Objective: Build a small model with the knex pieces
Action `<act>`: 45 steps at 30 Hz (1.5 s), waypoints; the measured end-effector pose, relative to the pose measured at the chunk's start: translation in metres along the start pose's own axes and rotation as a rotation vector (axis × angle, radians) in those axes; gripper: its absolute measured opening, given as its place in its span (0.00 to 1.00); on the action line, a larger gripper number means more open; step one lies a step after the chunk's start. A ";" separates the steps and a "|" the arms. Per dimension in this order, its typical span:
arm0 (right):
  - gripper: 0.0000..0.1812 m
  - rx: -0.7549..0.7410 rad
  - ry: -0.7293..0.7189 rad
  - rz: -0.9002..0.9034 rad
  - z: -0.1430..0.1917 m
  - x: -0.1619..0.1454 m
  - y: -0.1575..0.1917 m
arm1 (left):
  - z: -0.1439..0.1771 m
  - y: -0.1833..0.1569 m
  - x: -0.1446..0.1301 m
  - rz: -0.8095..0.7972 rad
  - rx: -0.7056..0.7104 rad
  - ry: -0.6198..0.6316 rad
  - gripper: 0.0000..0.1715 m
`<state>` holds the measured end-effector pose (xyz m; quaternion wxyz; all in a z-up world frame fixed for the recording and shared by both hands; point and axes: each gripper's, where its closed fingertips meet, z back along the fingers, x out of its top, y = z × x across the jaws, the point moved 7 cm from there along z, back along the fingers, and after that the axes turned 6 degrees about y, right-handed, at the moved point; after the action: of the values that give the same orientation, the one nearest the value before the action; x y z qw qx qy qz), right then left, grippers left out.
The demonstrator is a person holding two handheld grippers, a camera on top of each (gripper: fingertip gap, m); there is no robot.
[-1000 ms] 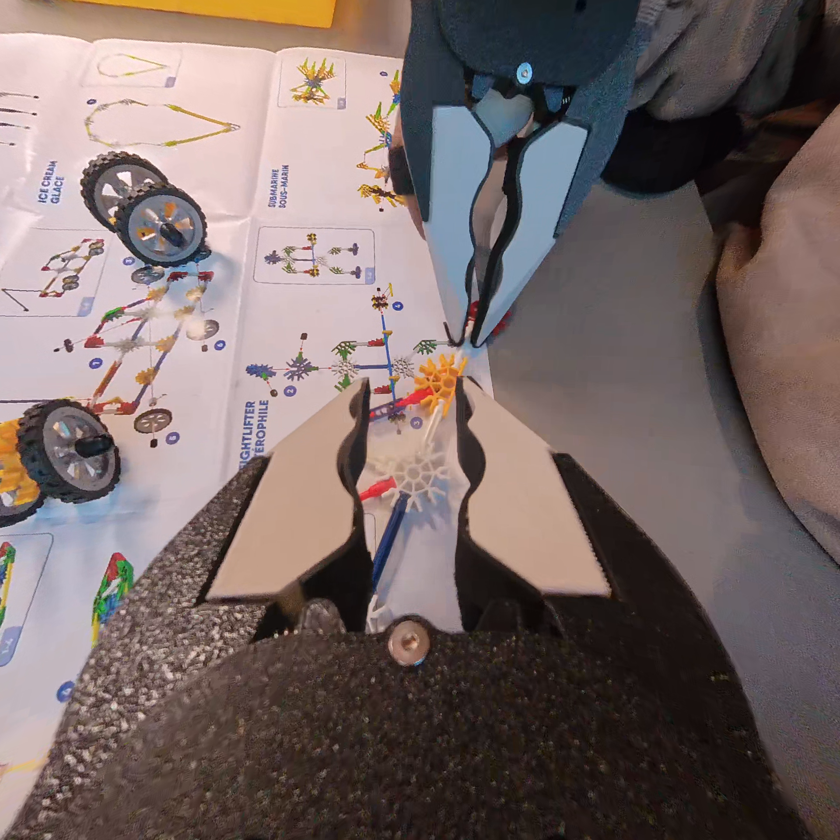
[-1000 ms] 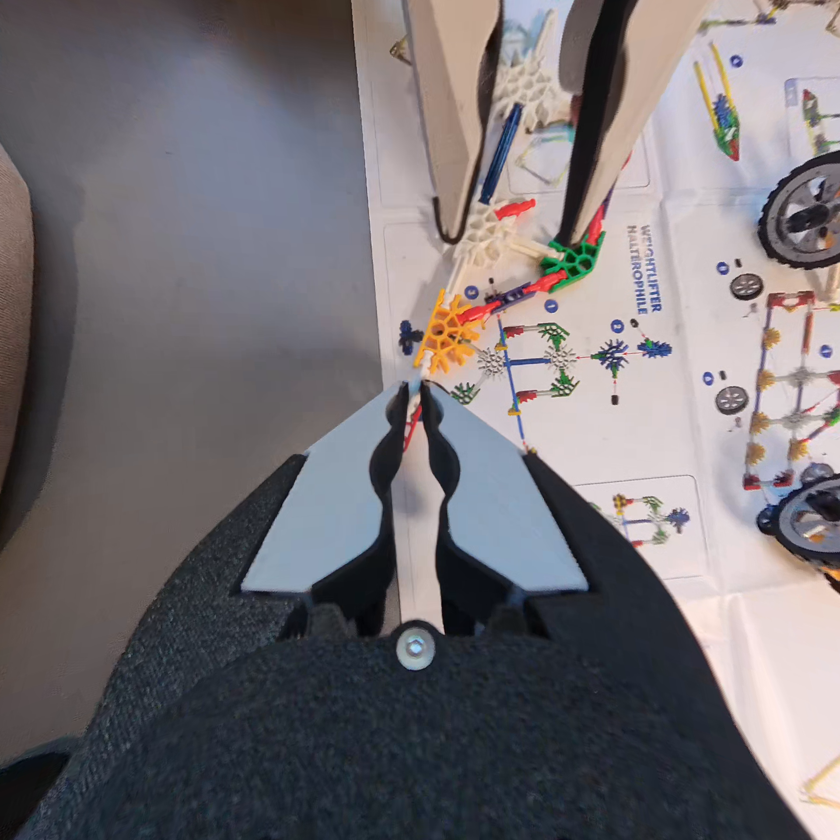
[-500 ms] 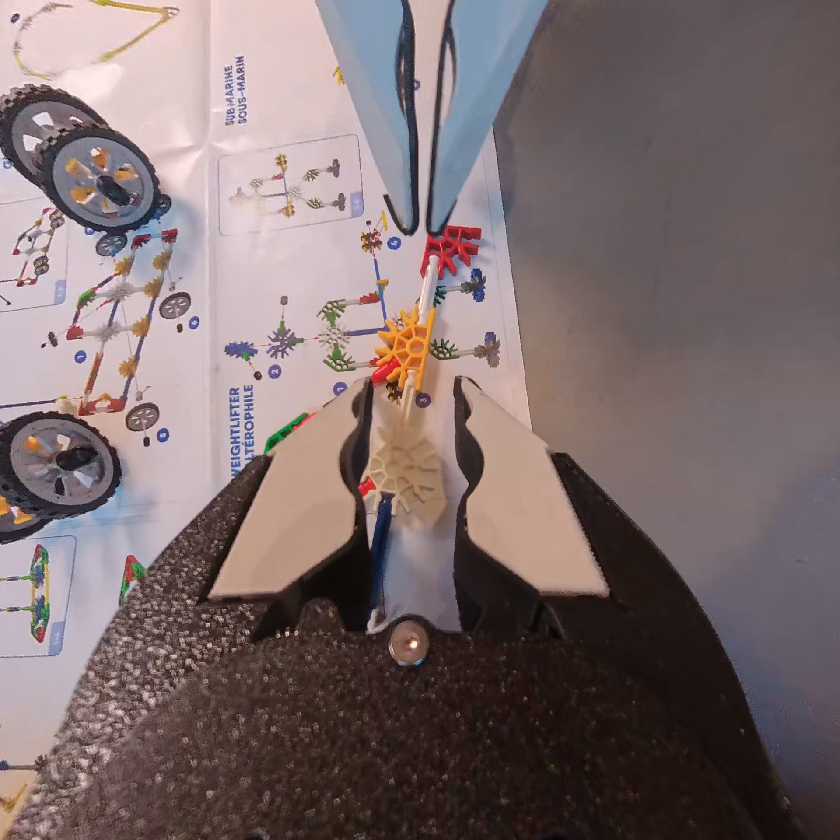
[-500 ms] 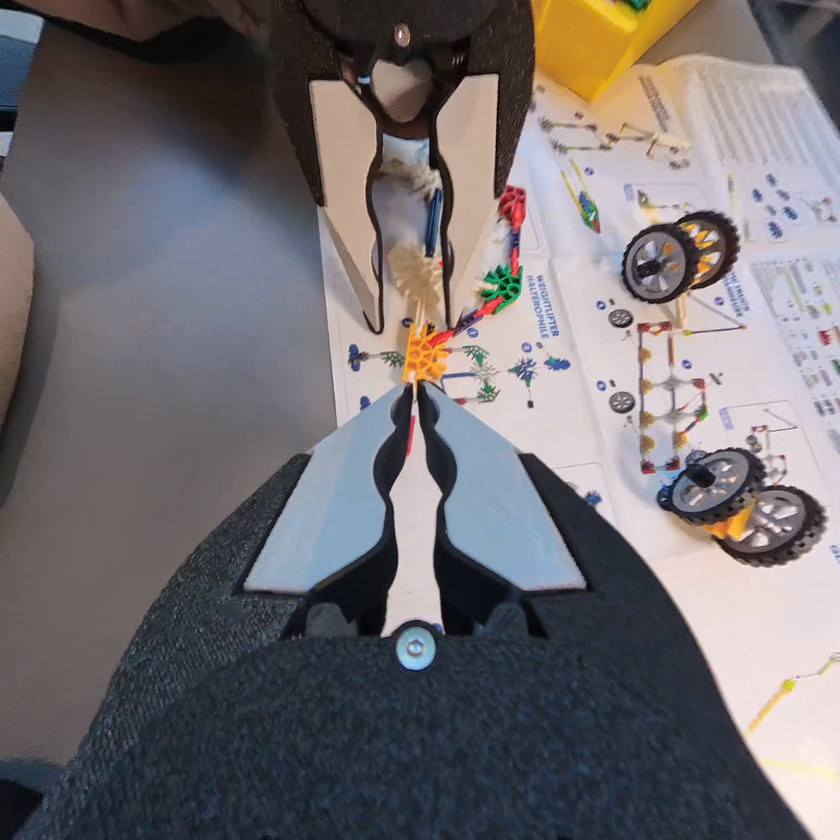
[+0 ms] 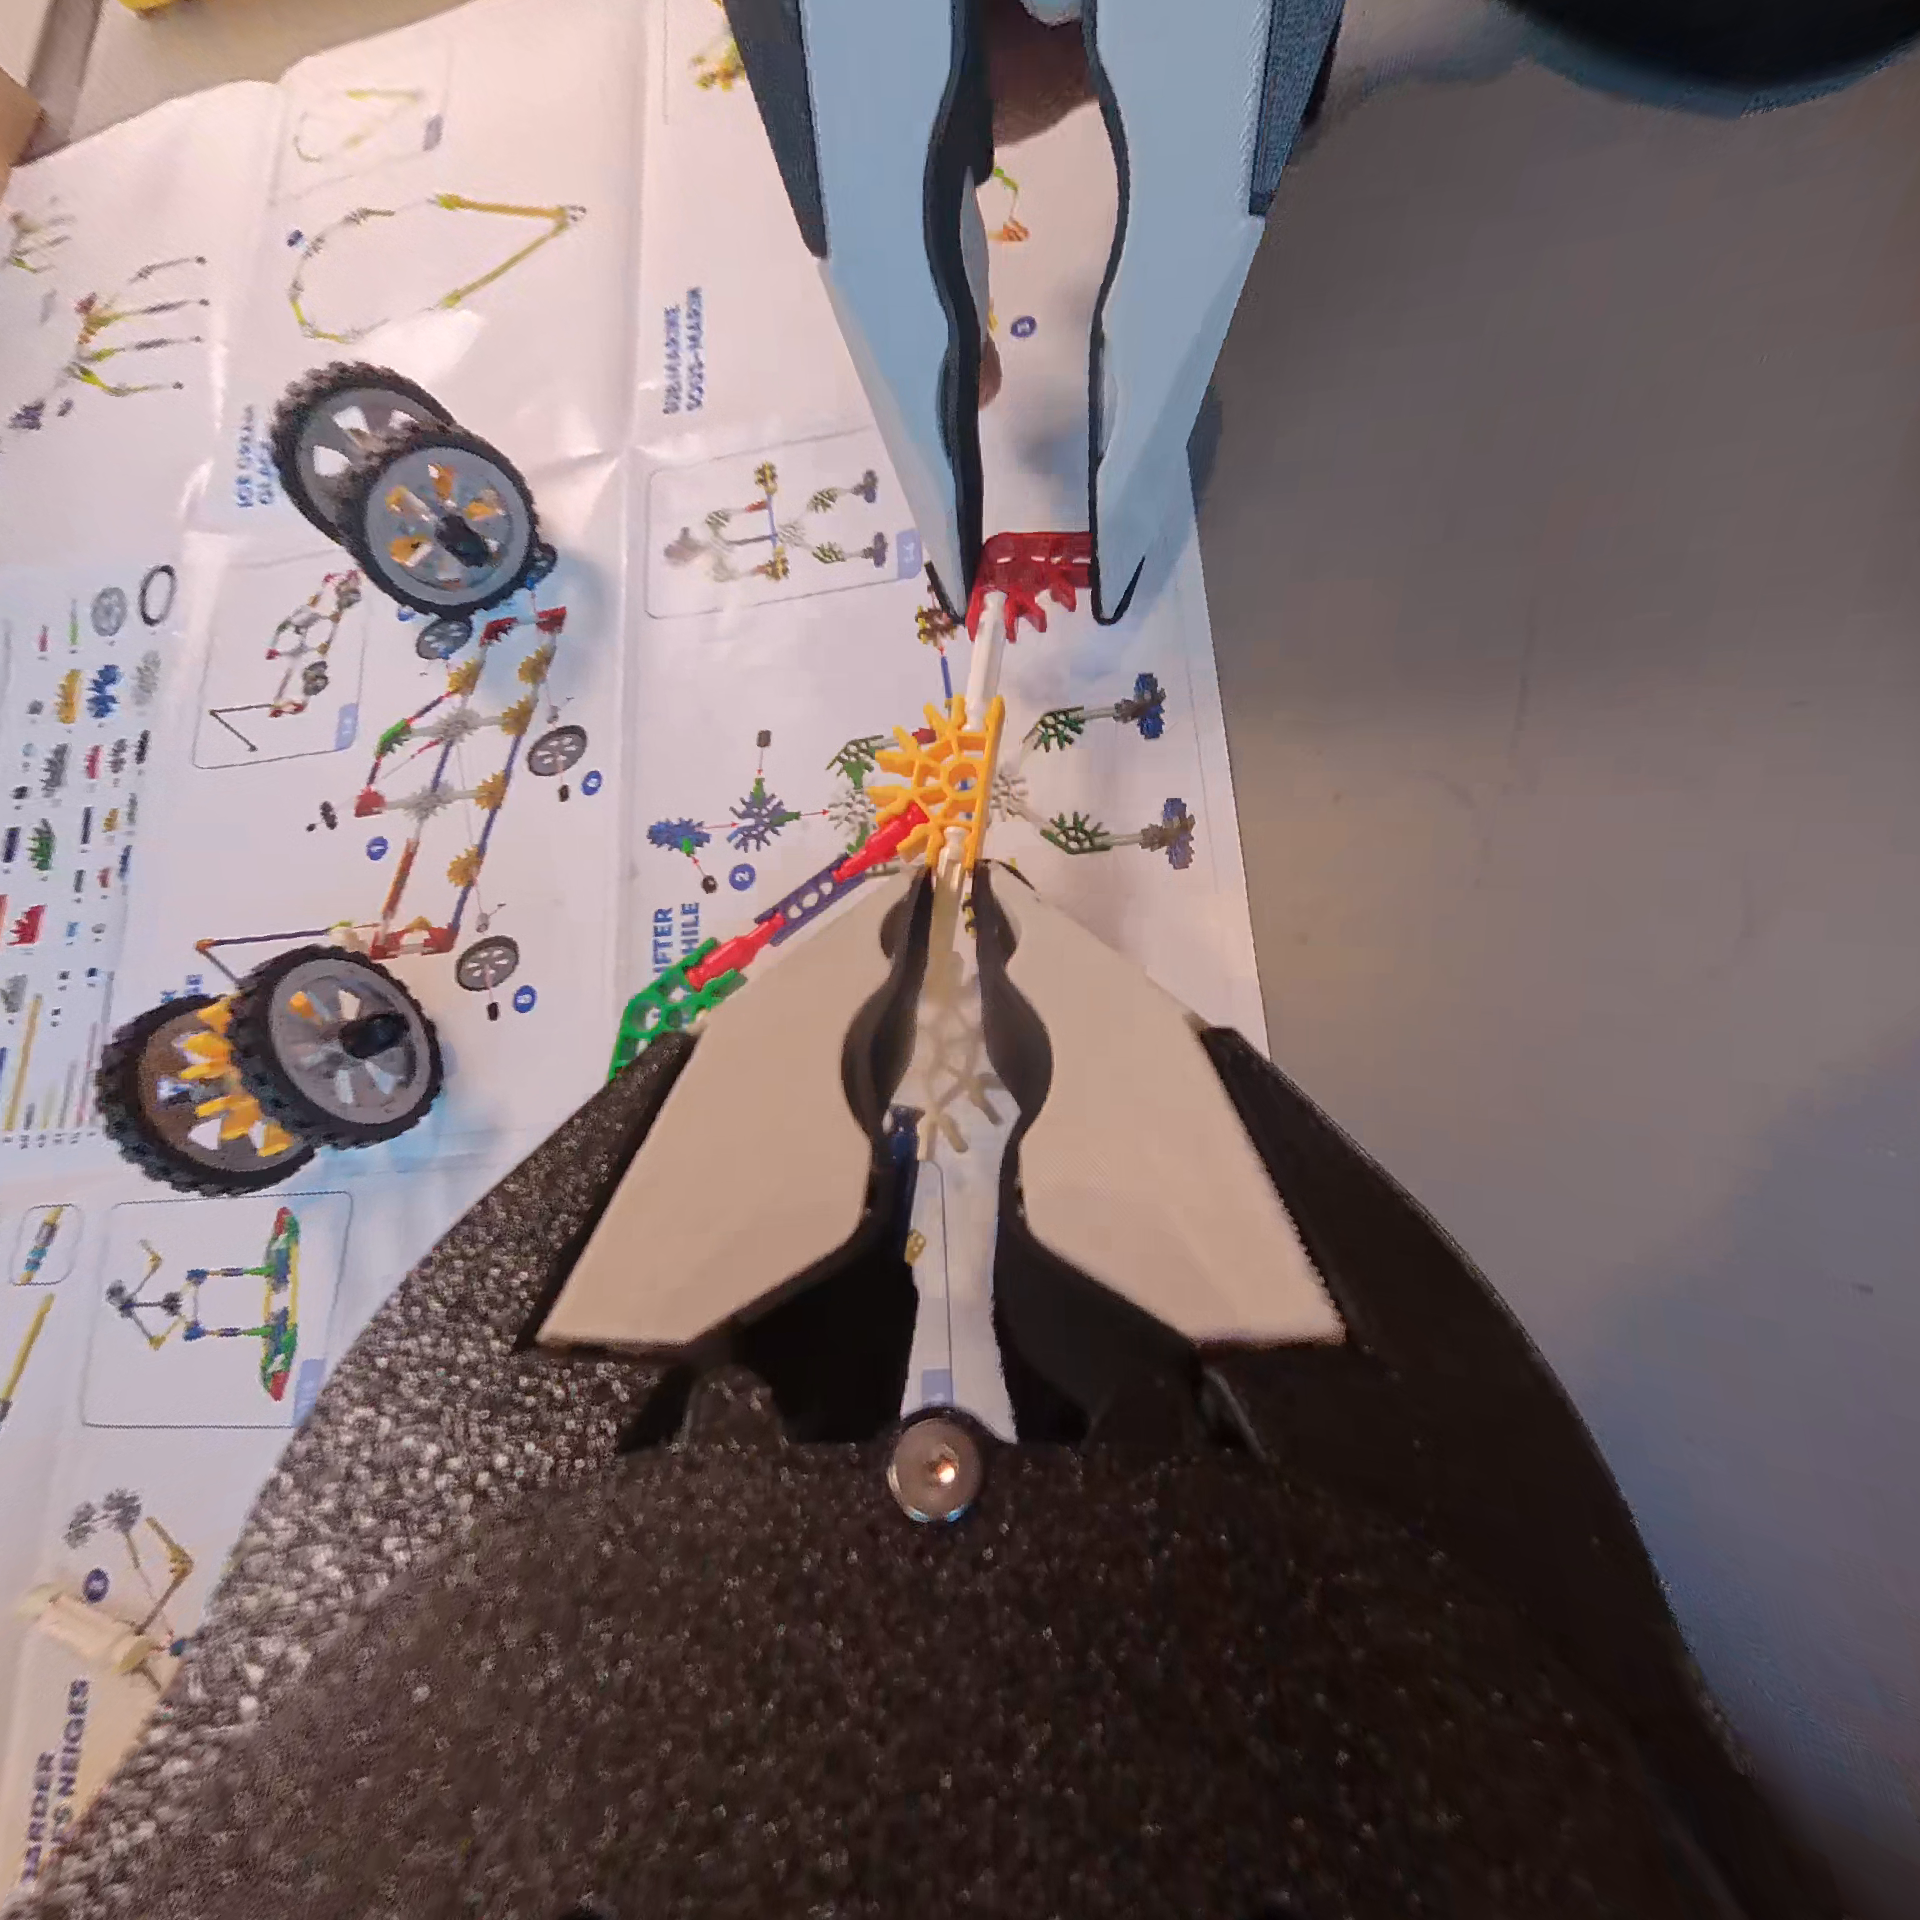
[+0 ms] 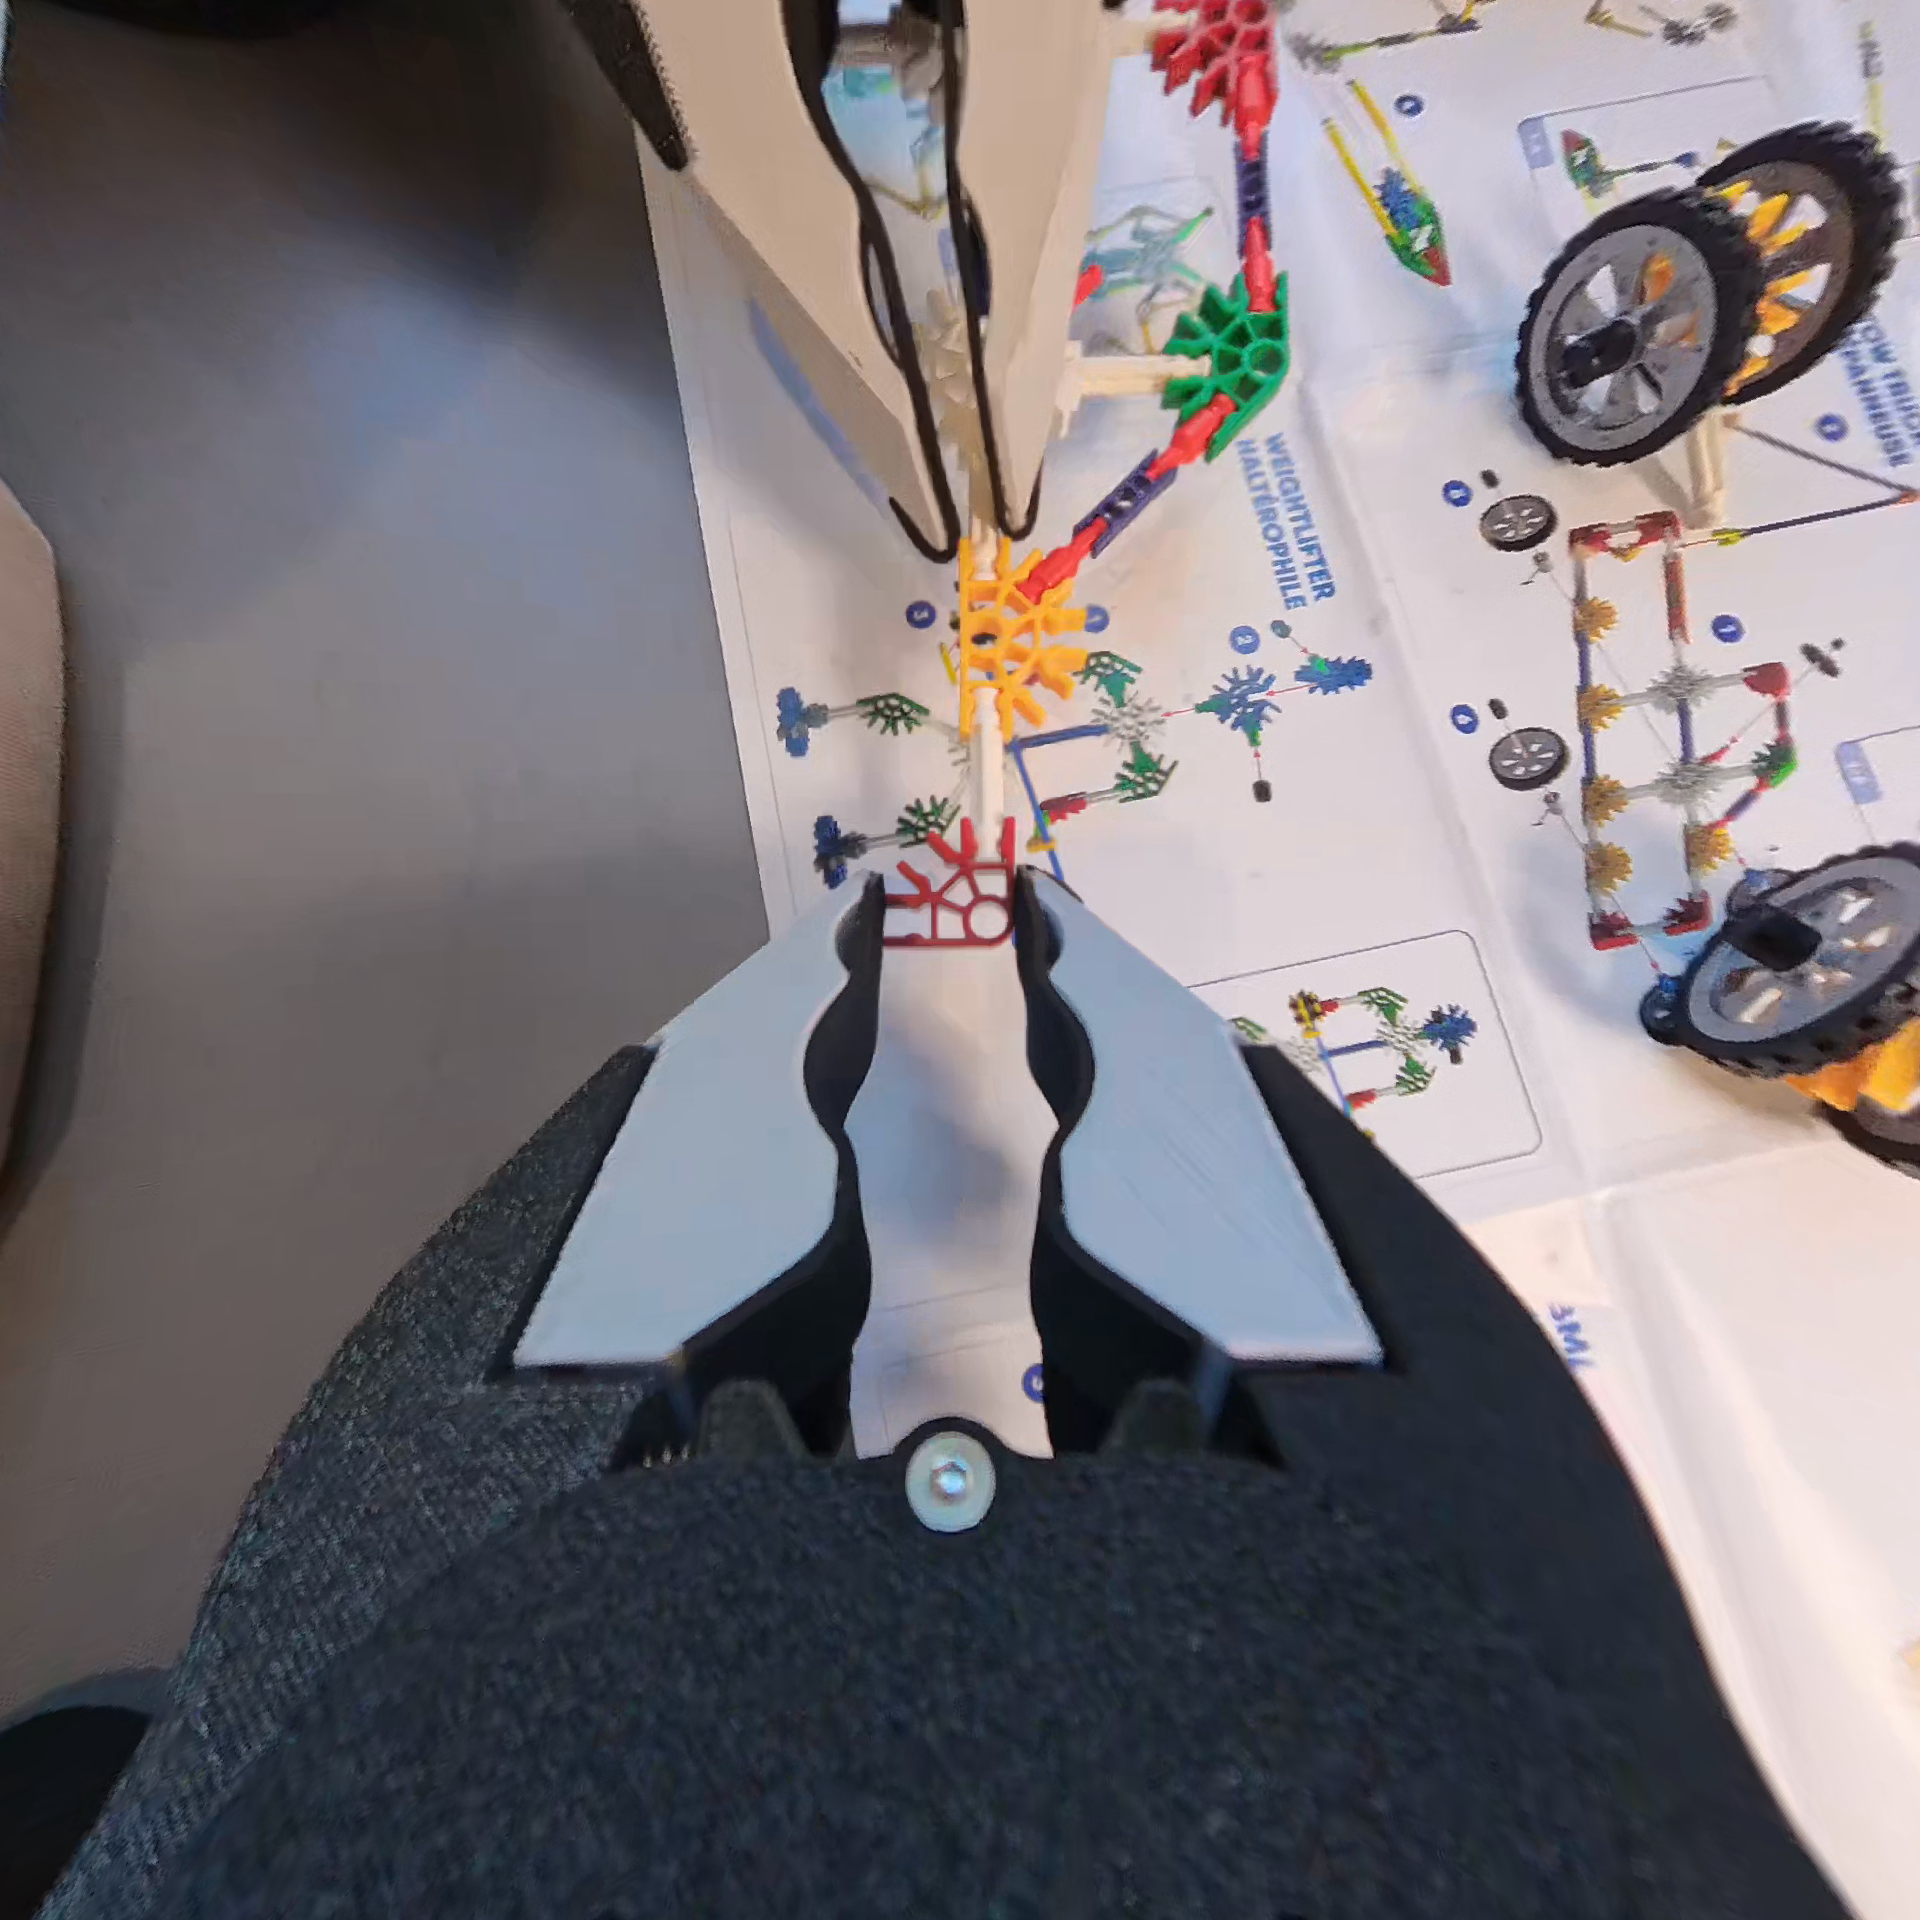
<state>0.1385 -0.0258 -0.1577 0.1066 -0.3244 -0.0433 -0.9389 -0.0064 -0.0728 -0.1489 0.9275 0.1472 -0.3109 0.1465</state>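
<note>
A small rod-and-connector toy lies on a printed instruction sheet [image 5: 582, 343]. My left gripper [image 5: 951, 883] is shut on its white snowflake connector [image 5: 951, 1070]. Just past the tips a yellow connector [image 5: 940, 779] joins a short white rod [image 5: 982, 655] that ends in a red connector [image 5: 1029, 582]. My right gripper [image 6: 948, 894] faces the left one and is shut on that red connector [image 6: 951, 899], its fingers touching both sides. The right wrist view shows the yellow connector [image 6: 1008, 634] and the left gripper [image 6: 971, 540] beyond it. A red and purple rod runs to a green connector [image 6: 1231, 353].
Two pairs of black toy wheels [image 5: 436, 509] [image 5: 281, 1070] stand on the sheet to the left; they also show in the right wrist view [image 6: 1704, 301] [image 6: 1808, 956]. Another red connector [image 6: 1216, 42] lies farther along the chain. The grey table [image 5: 1558, 727] borders the sheet. There is about 7 centimetres between the tips of the two grippers.
My left gripper has closed from open onto the white connector. My right gripper has widened from nearly shut and now grips the red connector across its flat width.
</note>
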 end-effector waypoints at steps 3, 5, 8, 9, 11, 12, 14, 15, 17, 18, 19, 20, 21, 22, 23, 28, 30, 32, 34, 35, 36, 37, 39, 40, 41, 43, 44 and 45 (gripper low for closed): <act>0.16 0.062 -0.098 -0.107 0.006 -0.001 -0.009 | 0.012 0.004 0.007 -0.026 0.066 -0.058 0.02; 0.16 0.170 -0.189 -0.168 0.008 -0.001 -0.010 | 0.017 0.005 0.010 -0.057 0.115 -0.067 0.01; 0.20 0.301 -0.398 -0.326 0.021 0.008 -0.020 | 0.019 0.006 0.012 -0.100 0.194 -0.059 0.01; 0.22 0.318 -0.454 -0.379 0.026 0.010 -0.025 | 0.019 0.006 0.014 -0.105 0.209 -0.070 0.01; 0.23 0.353 -0.538 -0.465 0.032 0.013 -0.030 | 0.019 0.006 0.016 -0.116 0.238 -0.075 0.01; 0.20 0.367 -0.575 -0.501 0.034 0.014 -0.032 | 0.018 0.006 0.017 -0.123 0.255 -0.073 0.01; 0.10 0.354 -0.606 -0.568 0.034 0.015 -0.037 | 0.017 0.006 0.018 -0.127 0.277 -0.076 0.01; 0.09 0.341 -0.609 -0.576 0.034 0.014 -0.038 | 0.017 0.007 0.018 -0.128 0.292 -0.075 0.01; 0.03 0.302 -0.606 -0.579 0.033 0.012 -0.041 | 0.016 0.008 0.018 -0.120 0.305 -0.076 0.01; 0.02 0.283 -0.610 -0.555 0.034 0.012 -0.041 | 0.016 0.008 0.019 -0.102 0.291 -0.088 0.02; 0.02 0.279 -0.614 -0.530 0.036 0.013 -0.041 | 0.018 0.008 0.019 -0.072 0.263 -0.109 0.02; 0.02 0.263 -0.621 -0.502 0.038 0.014 -0.040 | 0.022 0.009 0.020 -0.040 0.240 -0.140 0.02; 0.02 0.226 -0.615 -0.461 0.041 0.016 -0.040 | 0.029 0.011 0.023 -0.016 0.236 -0.183 0.05; 0.02 0.182 -0.601 -0.399 0.043 0.018 -0.037 | 0.038 0.013 0.027 0.000 0.236 -0.227 0.08; 0.02 0.144 -0.590 -0.326 0.046 0.021 -0.034 | 0.048 0.014 0.032 0.012 0.240 -0.264 0.10; 0.02 -0.021 -0.579 0.092 0.055 0.056 0.004 | 0.066 0.007 0.057 -0.086 0.230 -0.160 0.24; 0.02 -0.094 -0.563 0.212 0.056 0.071 0.018 | 0.061 -0.011 0.060 -0.113 0.061 -0.039 0.19; 0.02 -0.152 -0.562 0.303 0.060 0.080 0.028 | 0.059 -0.012 0.065 -0.126 0.088 -0.030 0.05; 0.02 -0.192 -0.549 0.337 0.063 0.081 0.032 | 0.060 -0.012 0.067 -0.127 0.108 -0.066 0.03; 0.02 -0.186 -0.549 0.324 0.065 0.080 0.032 | 0.061 -0.012 0.067 -0.127 0.106 -0.091 0.02; 0.03 -0.180 -0.548 0.310 0.066 0.079 0.031 | 0.060 -0.013 0.066 -0.117 0.099 -0.106 0.02; 0.03 -0.181 -0.546 0.302 0.067 0.076 0.029 | 0.060 -0.013 0.065 -0.099 0.091 -0.114 0.02; 0.03 -0.178 -0.533 0.296 0.069 0.072 0.028 | 0.059 -0.012 0.062 -0.067 0.085 -0.140 0.02; 0.03 -0.166 -0.532 0.293 0.070 0.072 0.028 | 0.059 -0.013 0.062 -0.052 0.075 -0.155 0.02; 0.03 -0.166 -0.538 0.287 0.071 0.072 0.029 | 0.059 -0.013 0.063 -0.038 0.069 -0.169 0.02; 0.03 -0.180 -0.544 0.280 0.073 0.073 0.029 | 0.060 -0.012 0.064 -0.008 0.057 -0.185 0.02; 0.03 -0.193 -0.548 0.273 0.074 0.074 0.028 | 0.060 -0.011 0.065 0.010 0.051 -0.197 0.02; 0.04 -0.209 -0.555 0.269 0.075 0.075 0.027 | 0.060 -0.010 0.066 0.029 0.045 -0.210 0.02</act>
<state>0.1321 -0.0535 -0.0515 0.1799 -0.5800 0.0691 -0.7915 0.0156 -0.0916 -0.0635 0.8840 0.1780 -0.4053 0.1505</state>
